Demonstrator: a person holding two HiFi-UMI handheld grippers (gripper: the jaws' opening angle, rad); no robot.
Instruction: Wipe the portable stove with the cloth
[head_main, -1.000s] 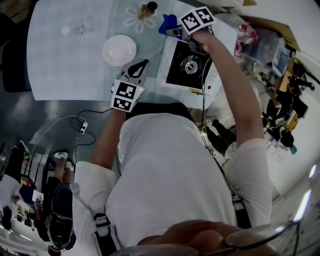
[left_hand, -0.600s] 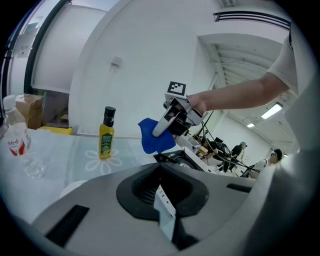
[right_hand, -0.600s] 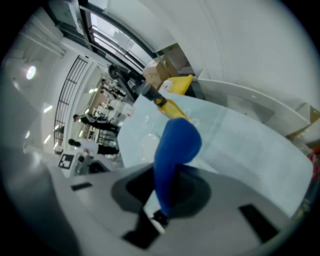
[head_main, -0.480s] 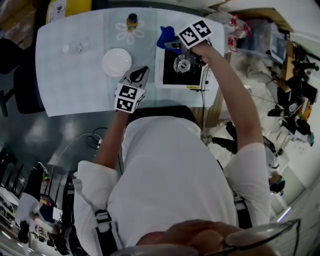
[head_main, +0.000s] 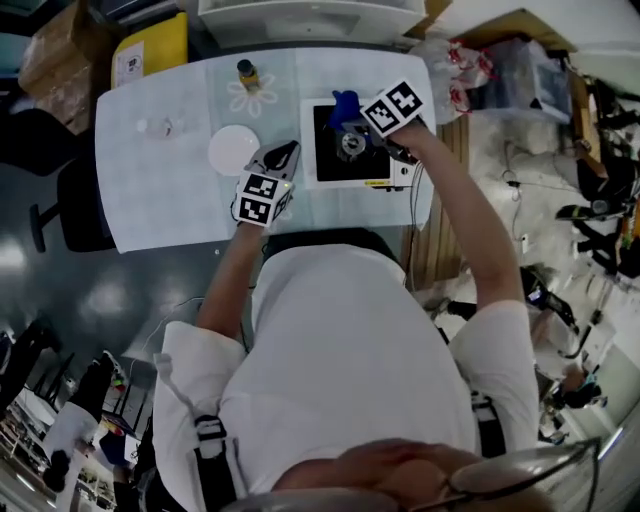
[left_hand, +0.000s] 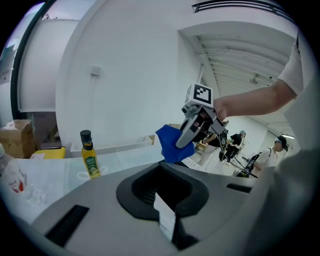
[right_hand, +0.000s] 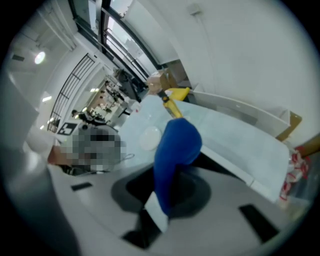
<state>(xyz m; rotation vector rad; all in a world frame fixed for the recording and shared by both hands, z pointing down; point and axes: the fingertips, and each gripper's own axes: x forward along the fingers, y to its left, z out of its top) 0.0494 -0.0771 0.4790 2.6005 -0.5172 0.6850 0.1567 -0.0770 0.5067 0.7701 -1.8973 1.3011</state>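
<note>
The portable stove (head_main: 328, 168), black top in a white frame, lies on the pale table in the head view. My right gripper (head_main: 354, 122) is shut on a blue cloth (head_main: 345, 102) and holds it over the stove's far edge. In the right gripper view the cloth (right_hand: 174, 150) stands up from the jaws of my right gripper (right_hand: 159, 212). My left gripper (head_main: 282, 155) rests just left of the stove, shut, with nothing in it. In the left gripper view the left gripper (left_hand: 166, 224) faces the cloth (left_hand: 171, 145) and the right gripper (left_hand: 196, 120).
A white plate (head_main: 233, 150) lies left of the left gripper. An oil bottle (head_main: 246, 73) stands on a flower mat at the back, with a clear plastic item (head_main: 160, 127) further left. A dark chair (head_main: 65, 205) is by the table's left end, and clutter sits to its right.
The head camera has pulled back, so more of the table shows. My right gripper has brought the cloth from beyond the stove's far left corner over its far edge. The left gripper stays put.
</note>
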